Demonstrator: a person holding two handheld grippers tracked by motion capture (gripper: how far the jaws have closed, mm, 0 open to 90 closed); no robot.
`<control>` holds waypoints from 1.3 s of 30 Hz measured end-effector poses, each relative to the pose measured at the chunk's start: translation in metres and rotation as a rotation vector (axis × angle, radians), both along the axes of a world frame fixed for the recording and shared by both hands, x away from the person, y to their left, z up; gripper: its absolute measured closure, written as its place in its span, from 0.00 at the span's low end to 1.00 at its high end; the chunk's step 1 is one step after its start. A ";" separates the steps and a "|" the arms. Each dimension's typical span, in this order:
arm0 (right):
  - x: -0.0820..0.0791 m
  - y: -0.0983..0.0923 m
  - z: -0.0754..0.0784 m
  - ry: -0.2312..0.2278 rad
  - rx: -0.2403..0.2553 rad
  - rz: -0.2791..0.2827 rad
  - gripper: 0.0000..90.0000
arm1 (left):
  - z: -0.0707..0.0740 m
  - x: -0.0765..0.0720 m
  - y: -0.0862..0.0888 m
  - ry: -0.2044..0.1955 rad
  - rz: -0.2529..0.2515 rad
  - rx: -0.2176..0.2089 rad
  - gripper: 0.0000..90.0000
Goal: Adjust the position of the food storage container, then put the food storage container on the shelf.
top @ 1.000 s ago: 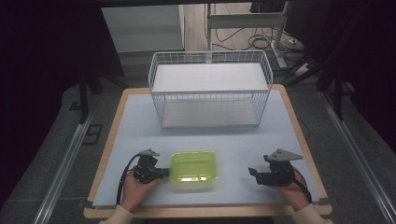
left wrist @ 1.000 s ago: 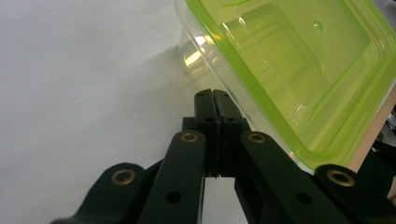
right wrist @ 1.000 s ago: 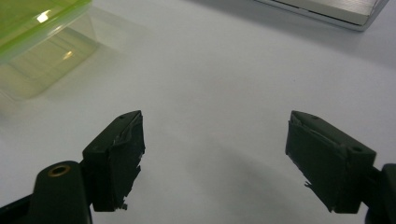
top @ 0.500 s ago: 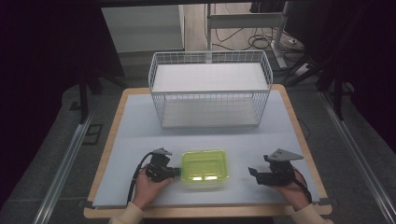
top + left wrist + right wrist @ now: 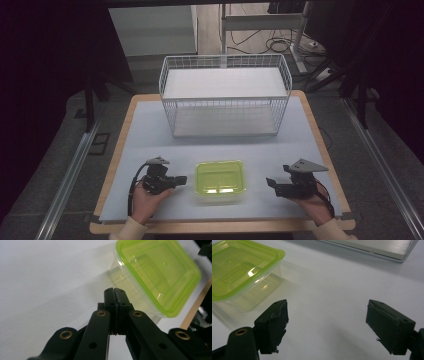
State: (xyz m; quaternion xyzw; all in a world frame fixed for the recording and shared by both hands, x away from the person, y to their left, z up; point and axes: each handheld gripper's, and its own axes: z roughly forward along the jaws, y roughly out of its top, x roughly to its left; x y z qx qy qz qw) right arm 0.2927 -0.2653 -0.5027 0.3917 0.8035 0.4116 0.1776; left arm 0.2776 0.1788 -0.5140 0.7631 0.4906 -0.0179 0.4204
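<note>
Two hand-held grippers flank container point(image 5: 218, 180); left point(image 5: 181, 179) closed; right point(image 5: 270, 183) agape.

Between your black left gripper point(image 5: 180, 179) and black right gripper point(image 5: 270, 183) sits a clear container point(image 5: 218, 181) with a lime-green lid on the pale blue-grey surface point(image 5: 150, 135), beyond them a white wire basket point(image 5: 225, 102).
</note>
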 end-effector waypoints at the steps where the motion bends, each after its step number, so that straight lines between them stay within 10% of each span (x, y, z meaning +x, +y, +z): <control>1: 0.000 0.000 0.000 -0.005 0.007 0.003 0.20 | 0.002 -0.002 0.004 -0.007 0.008 -0.011 1.00; 12: -0.004 0.004 0.005 -0.024 0.059 0.049 0.20 | 0.018 -0.015 0.022 -0.063 0.025 -0.094 0.95; 21: -0.006 0.007 0.010 0.014 0.118 0.081 0.21 | 0.027 -0.022 0.015 -0.073 0.026 -0.141 0.46; 39: -0.004 0.021 0.020 0.151 0.243 0.132 0.29 | 0.018 -0.019 0.000 0.014 0.005 -0.173 0.44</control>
